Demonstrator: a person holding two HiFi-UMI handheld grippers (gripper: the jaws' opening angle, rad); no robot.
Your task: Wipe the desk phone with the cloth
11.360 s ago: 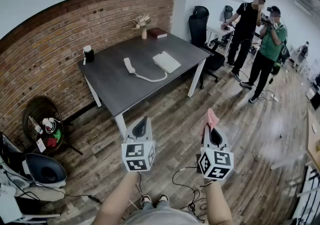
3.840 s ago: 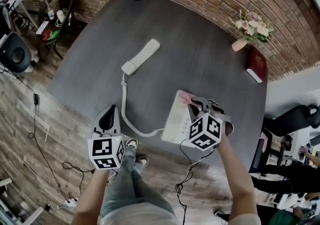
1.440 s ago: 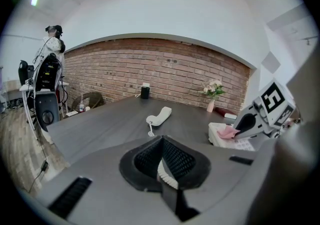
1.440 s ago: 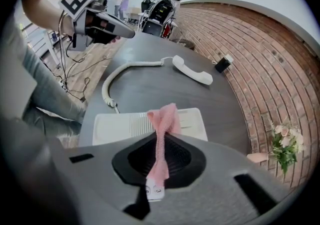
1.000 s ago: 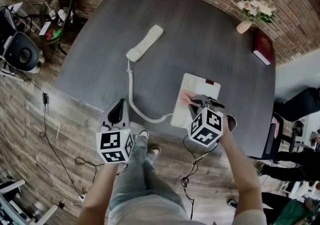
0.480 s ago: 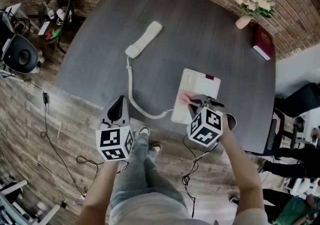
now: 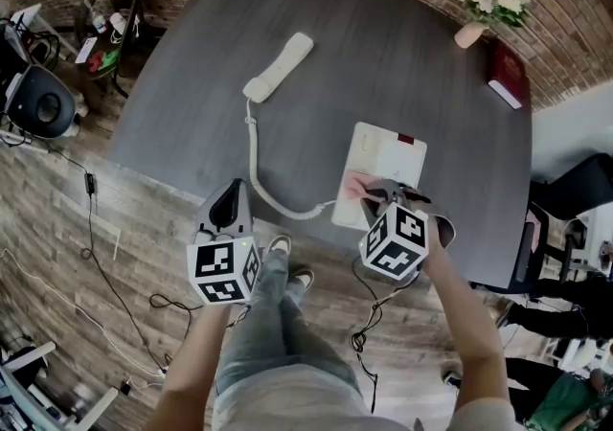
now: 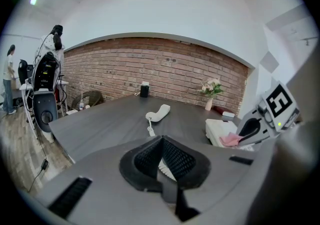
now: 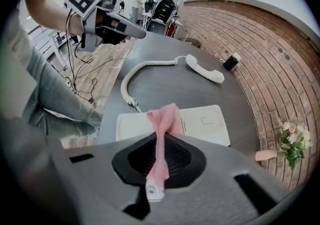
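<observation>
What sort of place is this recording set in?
Probably an office: a dark desk beside a brick wall, carrying a desk phone with its corded handset lying off it.

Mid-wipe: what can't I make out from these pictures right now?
- Phone base, near end: head view, covered by the right hand-held gripper.
- Cloth contact with the phone: right gripper view, hidden under its own folds and the jaws.
- Book cover print: head view, too small.
</observation>
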